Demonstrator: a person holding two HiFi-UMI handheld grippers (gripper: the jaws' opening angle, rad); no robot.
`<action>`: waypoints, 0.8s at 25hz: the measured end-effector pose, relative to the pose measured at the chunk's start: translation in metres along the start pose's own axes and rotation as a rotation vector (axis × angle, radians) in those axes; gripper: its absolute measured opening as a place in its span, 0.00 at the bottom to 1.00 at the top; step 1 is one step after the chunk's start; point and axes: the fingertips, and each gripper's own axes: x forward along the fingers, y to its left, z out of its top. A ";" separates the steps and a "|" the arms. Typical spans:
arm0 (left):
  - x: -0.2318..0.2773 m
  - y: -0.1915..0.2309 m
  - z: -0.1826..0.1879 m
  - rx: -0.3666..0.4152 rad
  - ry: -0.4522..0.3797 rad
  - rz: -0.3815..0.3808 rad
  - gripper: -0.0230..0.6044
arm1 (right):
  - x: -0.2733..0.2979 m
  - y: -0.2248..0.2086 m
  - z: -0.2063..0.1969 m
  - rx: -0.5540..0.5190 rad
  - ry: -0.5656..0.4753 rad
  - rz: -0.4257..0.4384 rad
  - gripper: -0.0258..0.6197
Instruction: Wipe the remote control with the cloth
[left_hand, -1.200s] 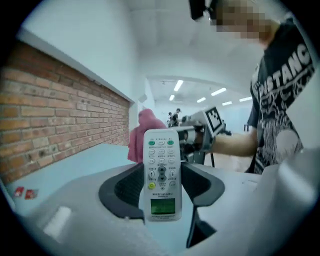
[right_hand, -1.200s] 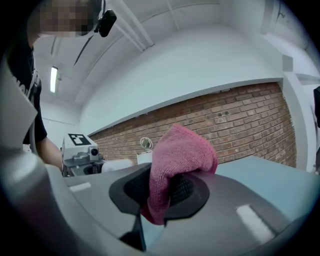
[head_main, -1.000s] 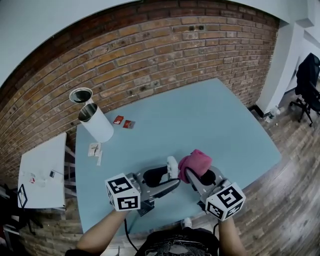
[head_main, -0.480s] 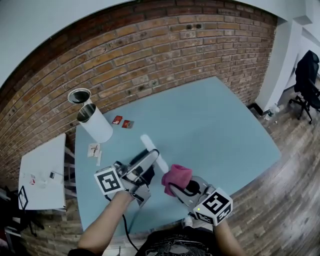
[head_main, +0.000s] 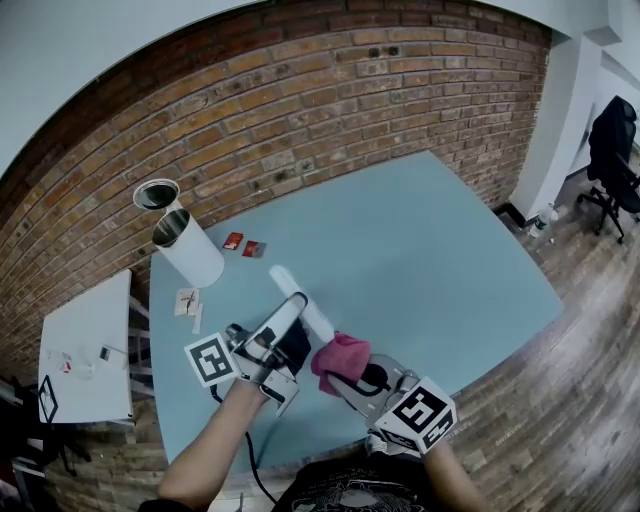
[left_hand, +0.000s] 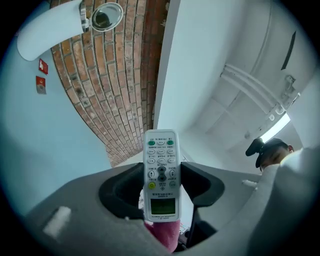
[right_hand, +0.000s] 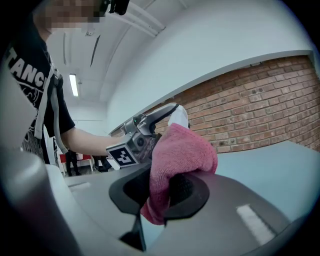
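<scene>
My left gripper (head_main: 297, 322) is shut on a white remote control (head_main: 300, 301), which it holds above the blue table (head_main: 420, 240) with the far end slanting up and away. In the left gripper view the remote (left_hand: 161, 180) stands between the jaws, its buttons and small screen facing the camera. A pink cloth (head_main: 340, 361) is bunched in my right gripper (head_main: 347, 377), just right of the remote's near end. In the right gripper view the cloth (right_hand: 177, 160) bulges out of the jaws close to the left gripper (right_hand: 165, 117). A bit of pink cloth (left_hand: 165, 235) shows below the remote.
A white cylinder container (head_main: 190, 248) with its round lid (head_main: 160, 193) beside it stands at the table's far left. Two small red packets (head_main: 245, 244) and some white paper bits (head_main: 190, 301) lie near it. A white side table (head_main: 85, 350) stands left, a brick wall behind.
My left gripper rolled and lifted, so the remote now points up and away. The right gripper brought the pink cloth leftward and down, close beside the remote.
</scene>
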 end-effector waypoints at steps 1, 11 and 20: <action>0.001 -0.003 -0.001 -0.006 0.004 -0.013 0.41 | 0.001 0.000 -0.002 -0.003 0.005 -0.002 0.14; 0.007 -0.028 -0.016 -0.055 0.103 -0.138 0.41 | 0.005 -0.003 -0.018 -0.077 0.078 -0.022 0.14; 0.006 -0.035 -0.035 -0.103 0.220 -0.198 0.41 | 0.005 -0.003 -0.017 -0.127 0.099 -0.025 0.14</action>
